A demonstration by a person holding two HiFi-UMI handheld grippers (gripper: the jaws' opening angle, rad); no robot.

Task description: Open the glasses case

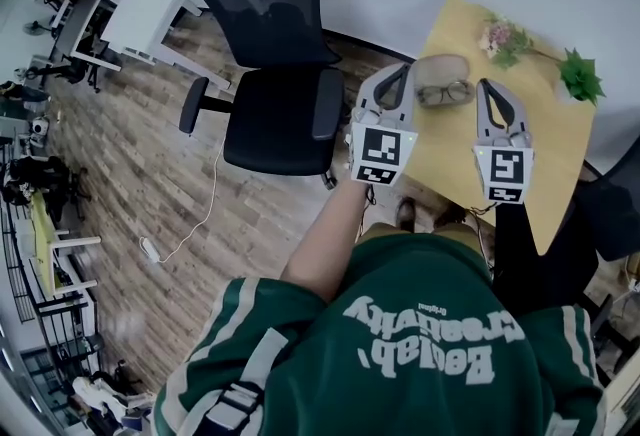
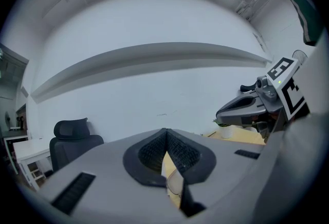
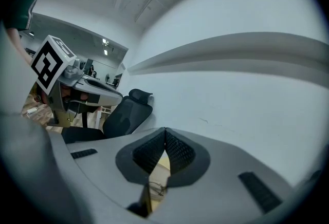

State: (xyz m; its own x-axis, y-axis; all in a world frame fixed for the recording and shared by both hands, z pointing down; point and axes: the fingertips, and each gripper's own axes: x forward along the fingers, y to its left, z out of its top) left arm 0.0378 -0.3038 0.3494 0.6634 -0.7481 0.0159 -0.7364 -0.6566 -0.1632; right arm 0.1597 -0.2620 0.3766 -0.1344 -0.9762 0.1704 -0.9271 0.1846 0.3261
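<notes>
A beige glasses case point(image 1: 441, 68) lies on the small wooden table point(image 1: 545, 139), and a pair of glasses point(image 1: 445, 92) rests at its near edge. My left gripper point(image 1: 405, 71) hovers just left of the case, its tips together and nothing between them. On the other side of the glasses my right gripper point(image 1: 486, 84) is shut too and holds nothing. In the left gripper view the jaws point(image 2: 165, 130) meet at the tip, with a lens of the glasses point(image 2: 174, 184) showing in the gap below. The right gripper view shows the same: closed jaws point(image 3: 165, 129) above the glasses point(image 3: 157, 188).
A black office chair point(image 1: 275, 54) stands left of the table. Pink flowers point(image 1: 503, 37) and a green sprig point(image 1: 580, 75) lie at the table's far side, near a white wall. A white cup point(image 2: 226, 131) is on the table. A cable point(image 1: 180, 242) trails over the wooden floor.
</notes>
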